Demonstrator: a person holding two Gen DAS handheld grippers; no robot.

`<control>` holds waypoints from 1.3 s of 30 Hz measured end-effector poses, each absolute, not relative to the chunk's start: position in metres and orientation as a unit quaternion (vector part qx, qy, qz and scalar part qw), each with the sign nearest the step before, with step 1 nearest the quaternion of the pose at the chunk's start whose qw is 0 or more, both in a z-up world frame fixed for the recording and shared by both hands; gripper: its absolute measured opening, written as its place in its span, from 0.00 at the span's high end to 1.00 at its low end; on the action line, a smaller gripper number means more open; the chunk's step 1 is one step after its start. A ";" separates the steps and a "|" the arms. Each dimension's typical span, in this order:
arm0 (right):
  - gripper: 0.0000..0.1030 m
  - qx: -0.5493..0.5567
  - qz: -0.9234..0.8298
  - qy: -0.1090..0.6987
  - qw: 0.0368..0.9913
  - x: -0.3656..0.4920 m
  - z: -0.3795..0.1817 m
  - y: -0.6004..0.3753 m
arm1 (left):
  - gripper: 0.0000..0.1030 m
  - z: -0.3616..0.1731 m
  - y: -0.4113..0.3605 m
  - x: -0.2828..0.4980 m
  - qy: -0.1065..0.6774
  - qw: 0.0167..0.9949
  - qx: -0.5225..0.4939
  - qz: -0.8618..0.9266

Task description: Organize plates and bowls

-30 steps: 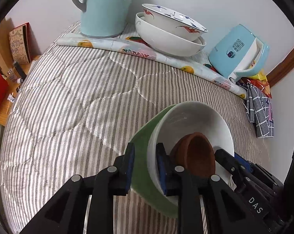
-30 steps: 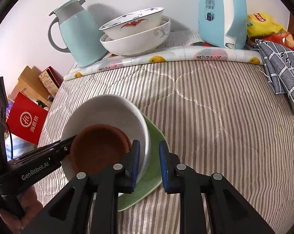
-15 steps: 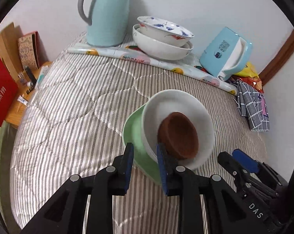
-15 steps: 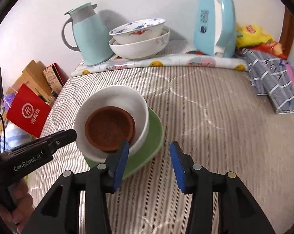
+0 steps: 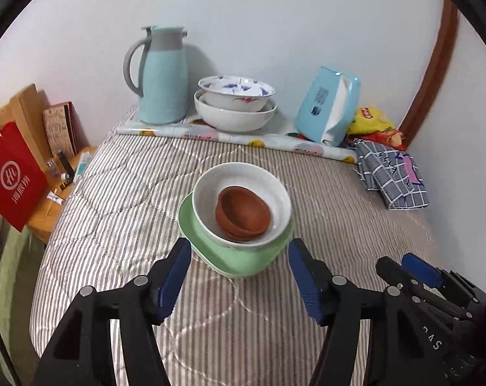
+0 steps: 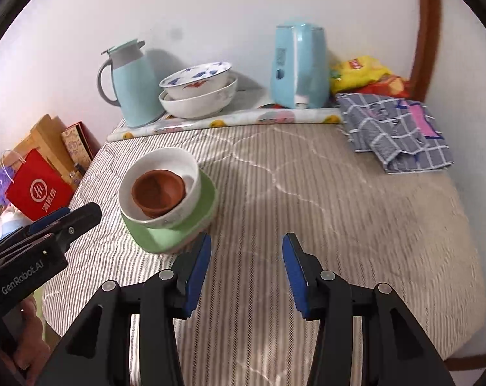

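A stack stands on the striped quilt: a green plate (image 5: 239, 259) at the bottom, a white bowl (image 5: 243, 180) on it, and brown clay bowls (image 5: 243, 214) nested inside. The stack also shows in the right wrist view, with the green plate (image 6: 165, 234), the white bowl (image 6: 175, 160) and the brown bowls (image 6: 157, 191). My left gripper (image 5: 238, 276) is open and empty, just in front of the stack. My right gripper (image 6: 246, 267) is open and empty, to the right of the stack. Two patterned white bowls (image 5: 235, 106) sit stacked at the back.
A light blue thermos jug (image 5: 161, 77) stands left of the back bowls, a blue tissue box (image 5: 328, 106) right of them. A folded checked cloth (image 6: 394, 132) and snack bags (image 6: 362, 70) lie at the back right. A red bag (image 5: 13, 173) stands beyond the left edge.
Both grippers have let go of the stack's rim, opened wide and pulled back. The stack now rests on the quilt.
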State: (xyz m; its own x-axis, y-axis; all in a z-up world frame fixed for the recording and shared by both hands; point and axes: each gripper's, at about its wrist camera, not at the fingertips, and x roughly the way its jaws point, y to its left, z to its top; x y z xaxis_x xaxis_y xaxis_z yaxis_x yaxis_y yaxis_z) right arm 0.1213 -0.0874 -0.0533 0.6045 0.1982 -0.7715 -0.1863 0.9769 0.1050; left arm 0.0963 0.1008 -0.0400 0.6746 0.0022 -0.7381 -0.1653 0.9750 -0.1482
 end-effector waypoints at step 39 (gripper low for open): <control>0.11 0.008 0.048 0.365 0.930 0.016 -0.022 -0.152 | 0.19 -0.017 0.042 0.009 0.358 0.929 -0.072 0.058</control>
